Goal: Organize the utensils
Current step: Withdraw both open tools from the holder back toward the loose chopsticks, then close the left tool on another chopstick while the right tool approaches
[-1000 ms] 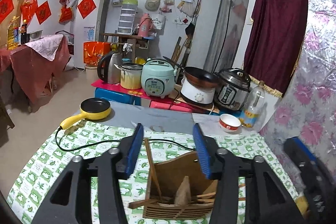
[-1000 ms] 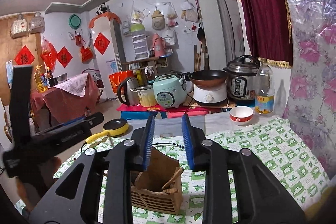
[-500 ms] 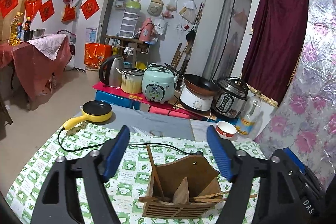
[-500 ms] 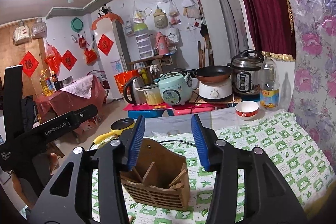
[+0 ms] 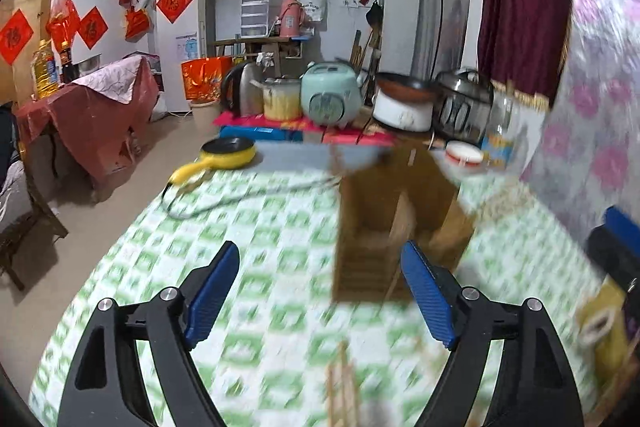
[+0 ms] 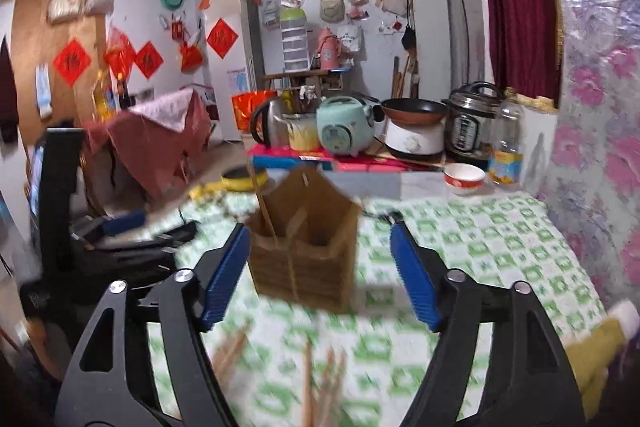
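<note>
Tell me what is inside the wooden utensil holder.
In the wooden utensil holder one thin stick, likely a chopstick, stands in the left compartment beside a wooden divider. The front wall and blur hide whatever lies lower down.

The left gripper [image 5: 316,291] hung over a green-checked tablecloth [image 5: 260,227], its blue jaws opening with nothing between them. A wooden holder [image 5: 384,211] stood blurred just beyond the right jaw, and loose chopsticks [image 5: 340,383] lay on the cloth near the bottom edge. A yellow pan [image 5: 228,153] and a red-rimmed bowl [image 5: 464,153] sat at the far end of the table.
</note>
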